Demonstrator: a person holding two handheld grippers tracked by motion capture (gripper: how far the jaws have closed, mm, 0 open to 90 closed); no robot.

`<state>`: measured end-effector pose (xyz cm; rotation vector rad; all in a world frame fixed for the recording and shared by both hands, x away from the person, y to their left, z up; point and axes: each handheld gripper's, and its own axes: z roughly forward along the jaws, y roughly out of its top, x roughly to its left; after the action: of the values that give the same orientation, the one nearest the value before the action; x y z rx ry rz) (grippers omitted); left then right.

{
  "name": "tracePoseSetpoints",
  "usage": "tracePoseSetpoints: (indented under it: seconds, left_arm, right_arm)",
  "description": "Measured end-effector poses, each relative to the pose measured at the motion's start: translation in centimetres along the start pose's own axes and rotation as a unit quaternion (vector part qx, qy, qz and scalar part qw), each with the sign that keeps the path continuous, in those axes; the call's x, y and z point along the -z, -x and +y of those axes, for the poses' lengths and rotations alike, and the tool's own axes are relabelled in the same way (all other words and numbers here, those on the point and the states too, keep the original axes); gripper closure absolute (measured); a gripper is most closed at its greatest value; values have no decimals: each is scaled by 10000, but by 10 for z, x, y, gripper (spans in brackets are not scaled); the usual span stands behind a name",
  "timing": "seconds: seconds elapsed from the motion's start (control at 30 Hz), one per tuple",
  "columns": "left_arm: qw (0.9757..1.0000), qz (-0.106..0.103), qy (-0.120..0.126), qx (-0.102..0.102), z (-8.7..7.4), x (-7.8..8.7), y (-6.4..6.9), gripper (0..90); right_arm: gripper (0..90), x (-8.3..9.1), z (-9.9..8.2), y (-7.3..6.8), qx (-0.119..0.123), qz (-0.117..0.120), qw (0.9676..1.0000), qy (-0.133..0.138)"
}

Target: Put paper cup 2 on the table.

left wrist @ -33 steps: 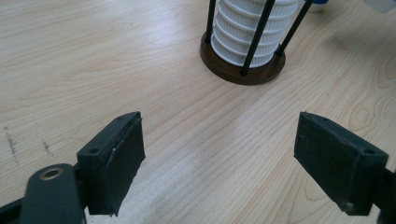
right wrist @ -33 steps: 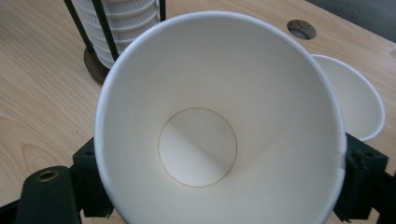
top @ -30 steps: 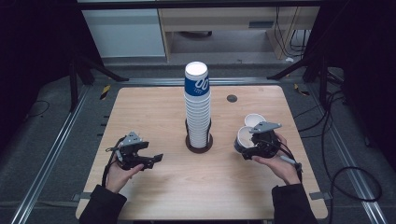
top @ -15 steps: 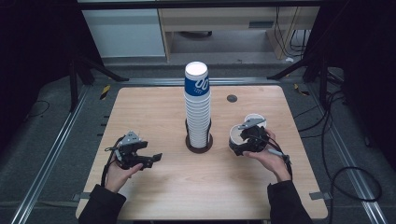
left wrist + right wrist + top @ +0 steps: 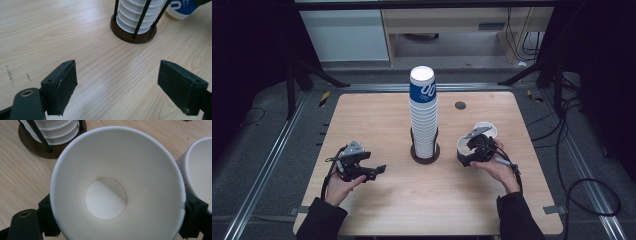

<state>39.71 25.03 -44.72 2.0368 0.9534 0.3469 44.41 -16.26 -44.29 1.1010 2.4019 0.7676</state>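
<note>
While the right gripper (image 5: pixel 472 150) fingers pinch a paper cup (image 5: pixel 117 187), axis upright, at 3 o'clock of the cup stack (image 5: pixel 424 117), second cup (image 5: pixel 487 129) just behind; left gripper (image 5: pixel 362 169) fingers spread, empty, on the counter (image 5: pixel 377 115).

My right hand (image 5: pixel 498 167) has carried its paper cup (image 5: pixel 117 187) inward and down, from beside the second cup (image 5: pixel 486 129) toward the tall stack of cups (image 5: pixel 424 117) at the centre of the surface (image 5: pixel 377 115). My right fingers (image 5: pixel 192 220) now sit lower and nearer that stack, the cup between them.
</note>
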Motion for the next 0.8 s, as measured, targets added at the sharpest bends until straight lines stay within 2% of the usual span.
tracePoseSetpoints:
  seconds: [0.23, 0.43, 0.57, 0.8]
  left_arm:
    - [10000, -14, -24, -27, 0, -1, 1, 151]
    - [10000, -22, -42, -22, -1, -1, 0, 150]
    - [10000, -33, -58, -44, -1, -2, 1, 148]
    - [10000, -20, -28, -34, -1, 0, 0, 146]
  right_arm:
    - [149, -6, 0, -4, 88, 94, 9998, -131]
    - [131, -7, -1, -6, 154, 99, 9998, -102]
    - [72, -6, -1, -7, 206, 173, 9996, -34]
    - [47, 9, -5, -7, 149, 87, 9996, 213]
